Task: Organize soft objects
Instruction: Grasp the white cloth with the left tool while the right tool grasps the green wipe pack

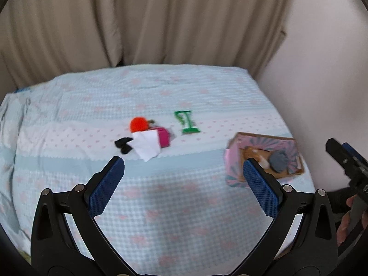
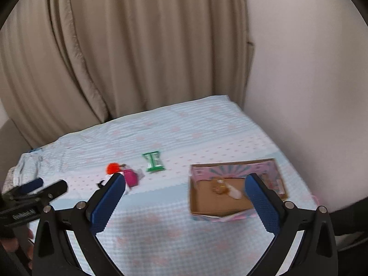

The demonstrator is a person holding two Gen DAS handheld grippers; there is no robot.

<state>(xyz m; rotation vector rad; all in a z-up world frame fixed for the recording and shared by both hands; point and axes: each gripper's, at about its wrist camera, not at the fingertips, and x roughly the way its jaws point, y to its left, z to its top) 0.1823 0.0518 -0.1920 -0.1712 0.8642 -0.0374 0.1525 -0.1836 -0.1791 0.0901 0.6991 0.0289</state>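
On the light blue bedspread (image 1: 161, 195) lie an orange pompom (image 1: 138, 124), a pink pouch (image 1: 163, 138), a white cloth (image 1: 147, 146), a black soft item (image 1: 123, 145) and a green packet (image 1: 187, 122). A pink cardboard box (image 1: 264, 158) at the right holds a grey soft item (image 1: 278, 161) and a brown plush (image 2: 219, 185). My left gripper (image 1: 184, 168) is open and empty above the bed, short of the pile. My right gripper (image 2: 185, 187) is open and empty, near the box (image 2: 230, 197). The pompom (image 2: 112, 168), pouch (image 2: 131, 178) and packet (image 2: 154, 161) also show in the right wrist view.
Beige curtains (image 1: 138, 23) hang behind the bed and a white wall (image 1: 322, 69) runs along its right side. The other gripper shows at the right edge of the left wrist view (image 1: 347, 161) and at the left edge of the right wrist view (image 2: 34, 195).
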